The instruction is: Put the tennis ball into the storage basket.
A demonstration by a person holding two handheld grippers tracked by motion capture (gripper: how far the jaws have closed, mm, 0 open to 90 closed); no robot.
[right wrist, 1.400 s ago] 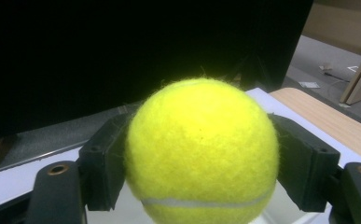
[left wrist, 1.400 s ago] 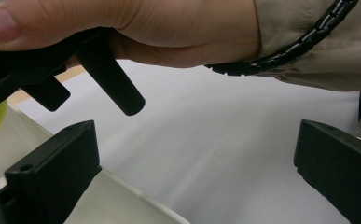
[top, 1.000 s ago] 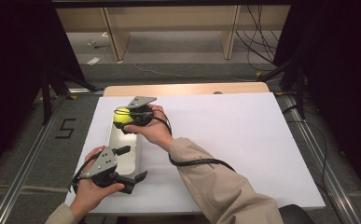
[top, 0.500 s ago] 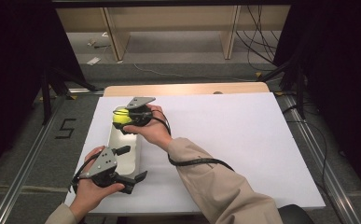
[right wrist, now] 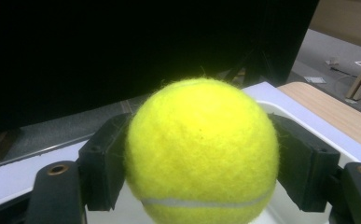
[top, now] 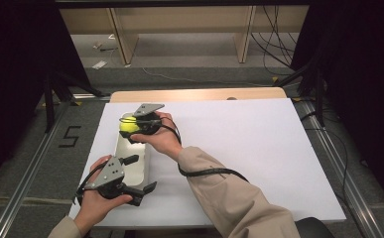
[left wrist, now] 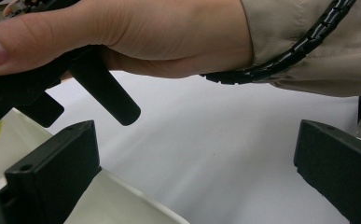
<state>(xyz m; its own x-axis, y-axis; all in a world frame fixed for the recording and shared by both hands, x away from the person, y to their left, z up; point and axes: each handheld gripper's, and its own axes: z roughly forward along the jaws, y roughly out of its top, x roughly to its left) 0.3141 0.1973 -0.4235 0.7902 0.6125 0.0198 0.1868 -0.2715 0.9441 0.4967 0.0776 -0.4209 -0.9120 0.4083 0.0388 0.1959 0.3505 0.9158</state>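
Observation:
A yellow tennis ball [top: 127, 126] [right wrist: 201, 151] is clamped between the jaws of my right gripper [top: 131, 128], which is shut on it and holds it just above the far end of a long white tray [top: 136, 171]. My left gripper [top: 141, 173] sits at the tray's near end, open, its jaws straddling the tray's right wall with nothing between them. In the left gripper view the tray's corner [left wrist: 117, 196] lies between the spread jaws, and the right hand [left wrist: 136, 32] with its gripper fills the top.
A white board [top: 259, 148] covers the table, with a wooden strip [top: 199, 94] along its far edge. Metal rails run down both sides. Floor, cables and wooden legs lie beyond the table.

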